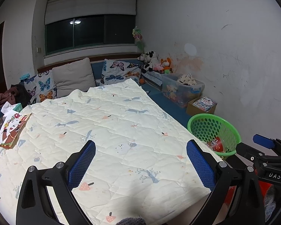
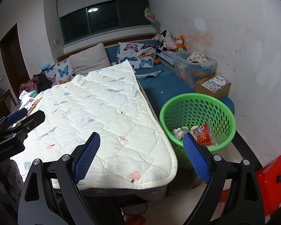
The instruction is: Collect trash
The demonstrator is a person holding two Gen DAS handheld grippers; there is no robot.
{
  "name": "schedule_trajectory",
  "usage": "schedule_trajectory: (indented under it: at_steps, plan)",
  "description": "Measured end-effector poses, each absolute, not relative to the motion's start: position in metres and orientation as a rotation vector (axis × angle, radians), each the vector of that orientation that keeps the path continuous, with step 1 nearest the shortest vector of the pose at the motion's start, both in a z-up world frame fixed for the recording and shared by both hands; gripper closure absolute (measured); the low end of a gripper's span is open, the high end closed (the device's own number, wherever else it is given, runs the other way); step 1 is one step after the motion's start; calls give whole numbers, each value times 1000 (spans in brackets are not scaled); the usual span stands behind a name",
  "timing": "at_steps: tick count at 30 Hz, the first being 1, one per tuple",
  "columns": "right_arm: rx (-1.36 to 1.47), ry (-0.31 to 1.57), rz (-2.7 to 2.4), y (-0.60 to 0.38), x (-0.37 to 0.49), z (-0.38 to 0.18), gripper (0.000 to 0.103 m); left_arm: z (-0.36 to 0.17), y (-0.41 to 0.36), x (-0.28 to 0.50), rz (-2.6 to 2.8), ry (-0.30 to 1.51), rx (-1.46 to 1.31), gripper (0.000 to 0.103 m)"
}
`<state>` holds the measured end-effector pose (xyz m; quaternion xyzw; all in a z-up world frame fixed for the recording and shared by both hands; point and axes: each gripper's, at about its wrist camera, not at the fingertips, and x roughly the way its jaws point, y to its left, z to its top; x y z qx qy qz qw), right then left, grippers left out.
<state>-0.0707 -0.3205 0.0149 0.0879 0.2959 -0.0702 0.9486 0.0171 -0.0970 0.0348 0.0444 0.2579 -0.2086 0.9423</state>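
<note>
trash: red printed cup (image 2: pixel 203 136) and crumpled paper (image 2: pixel 178 132) lie inside green basket (image 2: pixel 193 98) just beside bed | quilt (image 1: pixel 106 131) covers bed | left gripper (image 1: pixel 140 164): jaws wide, holding nothing | right gripper (image 2: pixel 141 156): jaws wide, holding nothing

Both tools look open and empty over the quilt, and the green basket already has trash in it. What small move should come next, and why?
Probably swing the left tool toward the picture box at the quilt's left edge. Both it and the right tool are open and hold nothing, the basket already holds a red cup and crumpled paper, and that box is the nearest loose item; whether it is trash is unclear.
</note>
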Motion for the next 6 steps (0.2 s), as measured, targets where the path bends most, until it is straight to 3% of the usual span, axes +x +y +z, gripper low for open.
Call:
schedule_trajectory:
  at_steps: [6]
  plan:
    - [177,602,-147,-320,-70,15,13,34,-97,17,-418,524,89,9]
